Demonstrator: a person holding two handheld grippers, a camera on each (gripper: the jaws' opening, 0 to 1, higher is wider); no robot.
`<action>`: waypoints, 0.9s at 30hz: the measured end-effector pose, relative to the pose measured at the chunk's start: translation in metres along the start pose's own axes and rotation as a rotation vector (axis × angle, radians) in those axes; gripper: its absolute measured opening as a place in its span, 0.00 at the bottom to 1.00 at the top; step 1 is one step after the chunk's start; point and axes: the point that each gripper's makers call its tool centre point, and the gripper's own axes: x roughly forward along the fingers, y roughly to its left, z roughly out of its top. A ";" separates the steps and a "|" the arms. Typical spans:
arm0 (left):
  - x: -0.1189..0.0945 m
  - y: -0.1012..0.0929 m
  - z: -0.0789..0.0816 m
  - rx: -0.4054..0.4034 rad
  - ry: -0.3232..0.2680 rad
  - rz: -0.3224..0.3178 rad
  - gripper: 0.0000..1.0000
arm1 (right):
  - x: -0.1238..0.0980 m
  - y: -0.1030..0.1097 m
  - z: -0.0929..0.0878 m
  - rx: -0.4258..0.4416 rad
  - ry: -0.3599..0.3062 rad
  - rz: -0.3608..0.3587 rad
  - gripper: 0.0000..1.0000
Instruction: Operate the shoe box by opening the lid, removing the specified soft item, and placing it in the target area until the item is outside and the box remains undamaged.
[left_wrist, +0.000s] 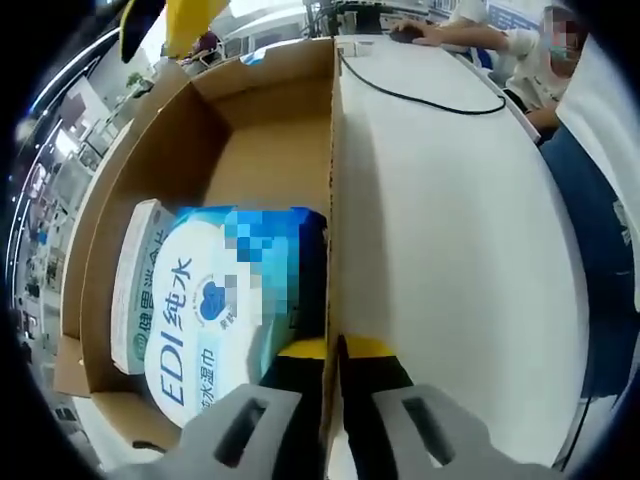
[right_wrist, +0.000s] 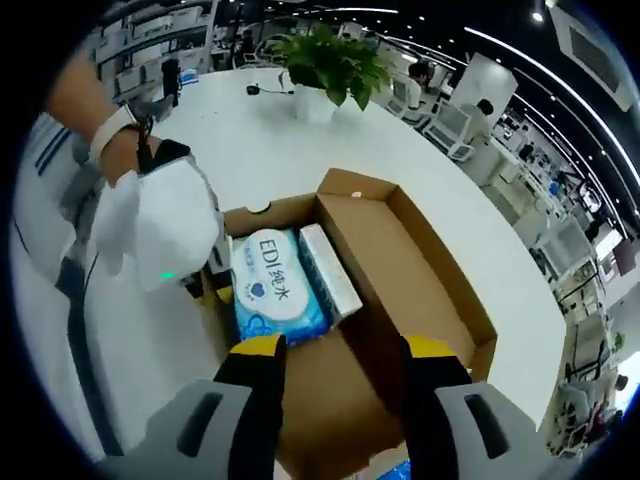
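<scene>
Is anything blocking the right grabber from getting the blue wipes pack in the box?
Nothing visible does. The box is open on top, and the wipes pack lies uncovered just ahead of the open right gripper.

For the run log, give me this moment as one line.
box: open | wipes pack: inside | left gripper: shut on box wall | right gripper: open, above box

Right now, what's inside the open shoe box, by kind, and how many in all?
Blue wet wipes pack: 1
White flat pack beside it: 1
Total: 2 in the box
</scene>
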 end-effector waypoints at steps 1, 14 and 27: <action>0.000 0.000 0.000 -0.001 0.000 0.000 0.02 | 0.004 0.001 0.001 0.000 0.004 0.004 0.45; 0.000 0.000 -0.001 -0.001 -0.006 -0.001 0.02 | 0.052 0.008 0.014 -0.103 0.054 0.059 0.41; 0.000 0.000 0.001 0.001 -0.007 -0.002 0.02 | 0.086 0.013 0.014 -0.280 0.087 0.055 0.30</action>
